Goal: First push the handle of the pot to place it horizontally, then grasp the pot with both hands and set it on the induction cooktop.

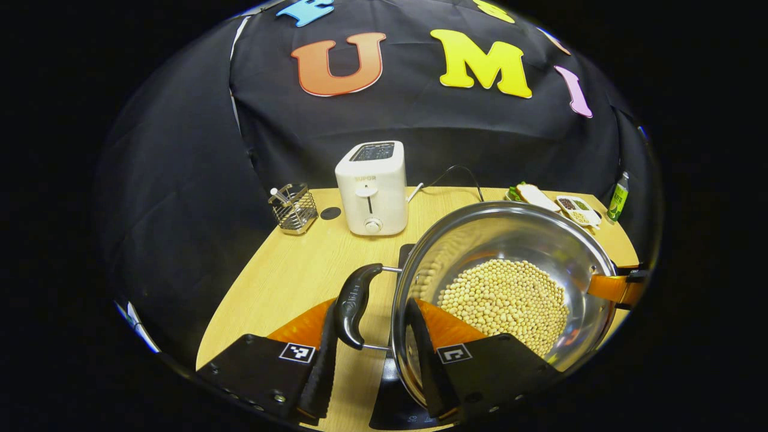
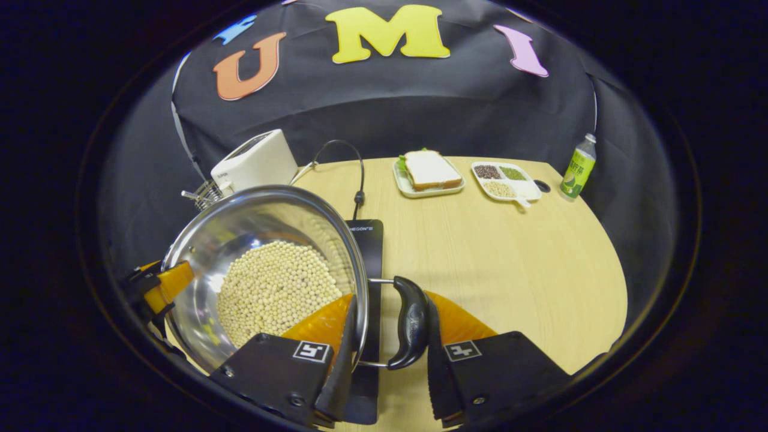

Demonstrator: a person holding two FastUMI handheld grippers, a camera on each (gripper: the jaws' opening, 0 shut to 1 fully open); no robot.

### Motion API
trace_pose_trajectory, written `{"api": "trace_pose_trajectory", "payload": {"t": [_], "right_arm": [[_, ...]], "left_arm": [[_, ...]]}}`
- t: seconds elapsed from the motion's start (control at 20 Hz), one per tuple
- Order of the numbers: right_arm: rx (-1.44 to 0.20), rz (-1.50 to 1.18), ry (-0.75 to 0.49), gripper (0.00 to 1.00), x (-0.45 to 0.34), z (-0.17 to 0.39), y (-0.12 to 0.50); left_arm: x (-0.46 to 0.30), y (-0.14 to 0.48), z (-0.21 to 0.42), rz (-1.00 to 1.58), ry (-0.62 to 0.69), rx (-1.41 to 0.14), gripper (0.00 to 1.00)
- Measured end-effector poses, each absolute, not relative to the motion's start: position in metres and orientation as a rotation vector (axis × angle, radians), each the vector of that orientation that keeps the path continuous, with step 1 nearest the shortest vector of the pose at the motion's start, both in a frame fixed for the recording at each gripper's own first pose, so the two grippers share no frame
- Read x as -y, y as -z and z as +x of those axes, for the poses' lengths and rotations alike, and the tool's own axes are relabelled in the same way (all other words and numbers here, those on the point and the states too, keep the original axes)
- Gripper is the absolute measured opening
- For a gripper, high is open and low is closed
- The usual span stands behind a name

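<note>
A shiny steel pot [image 1: 510, 288] of pale beans hangs between both grippers, above the black induction cooktop [image 2: 367, 240]. Left gripper [image 1: 375, 336] and right gripper [image 2: 387, 336] each straddle a side handle plus the rim; whether they pinch, I cannot tell.

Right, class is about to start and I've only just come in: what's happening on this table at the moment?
A person holds a gripper in each hand and is carrying a steel pot of pale beans. The left gripper spans one side handle and the pot's rim; the right gripper does likewise at the other handle. The pot sits over the black cooktop, with a toaster behind.
</note>
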State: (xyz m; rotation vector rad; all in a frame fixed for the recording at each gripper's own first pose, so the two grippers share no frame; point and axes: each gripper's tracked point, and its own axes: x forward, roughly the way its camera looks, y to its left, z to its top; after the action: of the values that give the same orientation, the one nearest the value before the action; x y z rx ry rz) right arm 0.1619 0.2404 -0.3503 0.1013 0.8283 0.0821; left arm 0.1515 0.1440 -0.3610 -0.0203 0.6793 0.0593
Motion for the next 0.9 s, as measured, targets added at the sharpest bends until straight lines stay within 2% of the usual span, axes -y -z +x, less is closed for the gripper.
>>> {"api": "trace_pose_trajectory", "payload": {"t": [0.05, 0.1, 0.15, 0.35, 0.4, 0.45, 0.5, 0.6, 0.7, 0.75, 0.8, 0.85, 0.9], "right_arm": [[-0.832, 0.102, -0.080, 0.53, -0.241, 0.162, 0.352], [-0.835, 0.100, -0.077, 0.56, -0.242, 0.162, 0.354], [-0.828, 0.100, -0.074, 0.53, -0.241, 0.163, 0.353], [-0.825, 0.088, -0.063, 0.53, -0.242, 0.165, 0.354], [-0.824, 0.083, -0.061, 0.53, -0.241, 0.165, 0.353], [-0.821, 0.082, -0.057, 0.56, -0.241, 0.166, 0.353], [-0.821, 0.076, -0.061, 0.54, -0.242, 0.166, 0.353], [-0.801, 0.052, -0.073, 0.58, -0.239, 0.170, 0.349], [-0.773, 0.073, -0.082, 0.71, -0.240, 0.169, 0.346], [-0.753, 0.075, -0.086, 0.80, -0.239, 0.170, 0.341], [-0.729, 0.073, -0.078, 0.82, -0.235, 0.171, 0.335], [-0.705, 0.065, -0.078, 0.85, -0.234, 0.173, 0.330], [-0.698, 0.048, -0.082, 0.83, -0.233, 0.174, 0.327]], "left_arm": [[-0.145, 0.364, 0.152, -0.021, -0.059, -0.682, 0.59], [-0.144, 0.367, 0.154, -0.019, -0.056, -0.687, 0.58], [-0.144, 0.370, 0.154, -0.016, -0.052, -0.689, 0.58], [-0.145, 0.374, 0.157, -0.023, -0.048, -0.684, 0.59], [-0.145, 0.376, 0.158, -0.033, -0.044, -0.683, 0.69], [-0.145, 0.378, 0.158, -0.044, -0.036, -0.686, 0.59], [-0.145, 0.380, 0.159, -0.052, -0.026, -0.687, 0.59], [-0.146, 0.381, 0.158, -0.063, -0.011, -0.676, 0.61], [-0.153, 0.371, 0.163, -0.030, -0.028, -0.612, 0.69], [-0.152, 0.371, 0.164, -0.025, -0.027, -0.598, 0.77], [-0.154, 0.368, 0.161, -0.019, -0.039, -0.595, 0.97], [-0.156, 0.368, 0.160, -0.010, -0.050, -0.597, 0.97], [-0.156, 0.367, 0.160, -0.008, -0.056, -0.590, 0.97]]}}
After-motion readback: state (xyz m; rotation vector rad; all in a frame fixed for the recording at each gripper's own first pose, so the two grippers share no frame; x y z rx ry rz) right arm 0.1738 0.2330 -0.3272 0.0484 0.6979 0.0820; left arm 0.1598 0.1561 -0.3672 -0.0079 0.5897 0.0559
